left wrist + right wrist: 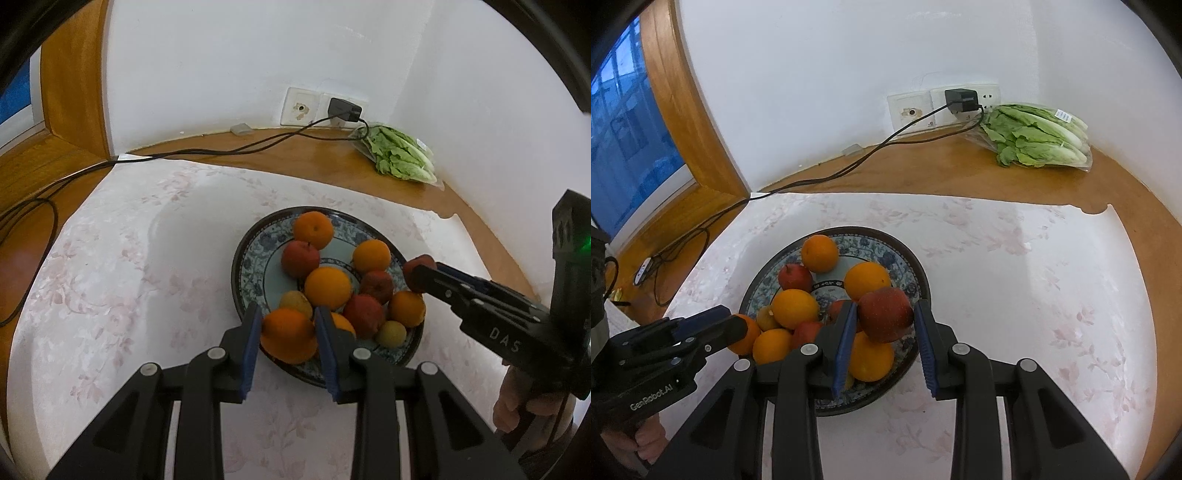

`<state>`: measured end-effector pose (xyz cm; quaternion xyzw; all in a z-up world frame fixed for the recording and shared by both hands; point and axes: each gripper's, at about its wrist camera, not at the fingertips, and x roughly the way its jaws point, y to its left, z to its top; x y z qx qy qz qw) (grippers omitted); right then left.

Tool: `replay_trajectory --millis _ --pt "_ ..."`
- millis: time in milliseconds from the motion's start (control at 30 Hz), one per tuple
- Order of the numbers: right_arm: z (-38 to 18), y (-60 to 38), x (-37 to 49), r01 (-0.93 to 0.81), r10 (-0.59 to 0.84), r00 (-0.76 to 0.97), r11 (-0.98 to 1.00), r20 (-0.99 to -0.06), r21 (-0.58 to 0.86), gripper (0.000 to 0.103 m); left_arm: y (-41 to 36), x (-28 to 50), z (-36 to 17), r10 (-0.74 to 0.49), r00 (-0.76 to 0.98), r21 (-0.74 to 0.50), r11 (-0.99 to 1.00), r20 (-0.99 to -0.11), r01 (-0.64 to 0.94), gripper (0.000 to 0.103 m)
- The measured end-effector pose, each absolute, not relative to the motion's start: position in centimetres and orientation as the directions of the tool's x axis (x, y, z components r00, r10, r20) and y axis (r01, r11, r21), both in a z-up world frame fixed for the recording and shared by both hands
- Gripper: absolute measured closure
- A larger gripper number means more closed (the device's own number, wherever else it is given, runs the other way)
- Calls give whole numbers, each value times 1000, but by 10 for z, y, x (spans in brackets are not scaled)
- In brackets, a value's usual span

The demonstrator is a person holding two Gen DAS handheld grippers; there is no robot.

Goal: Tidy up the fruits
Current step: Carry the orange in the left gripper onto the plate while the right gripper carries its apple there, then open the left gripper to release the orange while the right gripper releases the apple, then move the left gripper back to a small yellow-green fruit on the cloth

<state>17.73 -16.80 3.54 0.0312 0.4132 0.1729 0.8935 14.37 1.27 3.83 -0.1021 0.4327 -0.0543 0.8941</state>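
A blue-patterned plate (247, 266) (908, 266) on the white floral cloth holds several oranges, red apples and small yellow fruits. My left gripper (288, 325) is shut on an orange (288, 334) at the plate's near-left rim; it also shows at the left of the right wrist view (738, 328). My right gripper (886, 314) is shut on a red apple (884, 314) and holds it above the plate's near-right side; in the left wrist view it (417, 275) enters from the right with the apple (415, 269) at its tip.
A bag of lettuce (400, 157) (1034, 136) lies on the wooden table by the wall. A black charger (960, 99) sits in the wall socket and its cable (221, 151) runs left along the table edge. A wooden window frame (694, 122) stands at the left.
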Motion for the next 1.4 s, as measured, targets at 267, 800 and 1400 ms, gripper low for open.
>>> replay_trajectory --millis 267,800,1400 --pt "39 -168 174 -285 345 611 935 -713 209 63 9 142 41 -185 615 -221 975 -767 18 68" --pt "62 -181 142 -306 374 608 924 -700 227 62 -3 115 60 -191 609 -209 977 -770 43 53" --pt "56 -188 75 -300 344 547 932 -763 205 62 -21 65 53 -244 539 -242 967 -806 75 53"
